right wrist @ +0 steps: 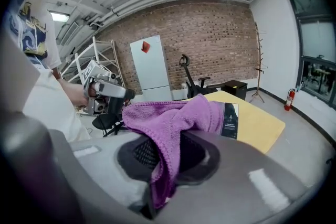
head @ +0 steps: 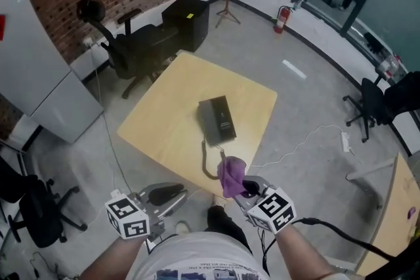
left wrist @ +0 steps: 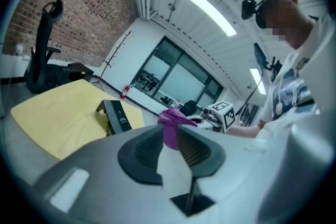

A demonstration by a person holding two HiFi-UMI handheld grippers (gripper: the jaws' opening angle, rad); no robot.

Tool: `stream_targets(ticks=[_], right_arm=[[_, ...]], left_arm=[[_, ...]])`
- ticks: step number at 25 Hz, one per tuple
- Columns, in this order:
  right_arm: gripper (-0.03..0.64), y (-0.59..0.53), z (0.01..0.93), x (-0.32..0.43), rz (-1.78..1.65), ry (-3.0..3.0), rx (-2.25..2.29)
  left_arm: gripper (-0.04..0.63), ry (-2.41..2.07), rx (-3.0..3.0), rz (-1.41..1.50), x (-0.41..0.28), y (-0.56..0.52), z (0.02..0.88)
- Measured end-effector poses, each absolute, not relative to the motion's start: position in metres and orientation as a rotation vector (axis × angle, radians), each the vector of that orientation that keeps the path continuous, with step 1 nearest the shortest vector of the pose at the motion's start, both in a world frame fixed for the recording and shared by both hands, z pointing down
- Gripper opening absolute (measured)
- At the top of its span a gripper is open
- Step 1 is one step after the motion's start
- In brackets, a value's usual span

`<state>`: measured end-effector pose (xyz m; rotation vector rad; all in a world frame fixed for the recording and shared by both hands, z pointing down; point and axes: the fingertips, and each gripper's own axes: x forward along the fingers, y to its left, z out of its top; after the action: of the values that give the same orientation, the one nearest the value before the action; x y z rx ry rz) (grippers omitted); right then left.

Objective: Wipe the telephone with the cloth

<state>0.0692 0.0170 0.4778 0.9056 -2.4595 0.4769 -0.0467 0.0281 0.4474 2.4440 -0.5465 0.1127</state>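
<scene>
A square yellow table [head: 164, 121] on a grey concrete floor is seen from above, with a black telephone [head: 217, 120] lying flat near its middle. The telephone's dark cord [head: 207, 164] is trailed toward the near edge of the table.

A purple cloth [right wrist: 173, 115] is pinched in the right gripper [right wrist: 167, 152] – its jaws are pressed together on a fold, and the rest of the cloth is draped over them. The cloth is held over the table's near edge, just short of the telephone and not touching it.

The left gripper [left wrist: 169, 145] is held off the near-left side of the table, well apart from the telephone. Its jaws are spread, with nothing caught between them – only the cloth in the other gripper is seen beyond the gap.

A black office chair [head: 131, 49] is parked beyond the table, by a brick wall.
</scene>
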Motion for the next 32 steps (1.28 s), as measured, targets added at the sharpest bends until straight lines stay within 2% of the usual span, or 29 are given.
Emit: stream_targets(ticks=[2,6,14,20,32], right_arm=[[0.043,0.036,0.472,0.052,0.458,-2.456,0.929],[0.043,0.076,0.468,0.020,0.454,-2.455,0.963],[0.043,0.137,0.464,-0.017,0.409,-2.464,0.911],[0.043,0.169,0.454,-0.010,0.365,-2.504,0.892],[0.043,0.252,0.452,0.055,0.378,-2.542,0.854]], left_arm=[[0.070,-0.533,2.497,0.141,-0.062,0.050,0.442],[0.005,-0.485,2.539,0.174,-0.088,0.092,0.445],[0.003,-0.440,2.538,0.199,-0.108,0.144,0.449],[0.003,-0.418,2.533,0.206,-0.078,0.174,0.447],[0.003,-0.462,2.515,0.198,-0.002,0.244,0.437]])
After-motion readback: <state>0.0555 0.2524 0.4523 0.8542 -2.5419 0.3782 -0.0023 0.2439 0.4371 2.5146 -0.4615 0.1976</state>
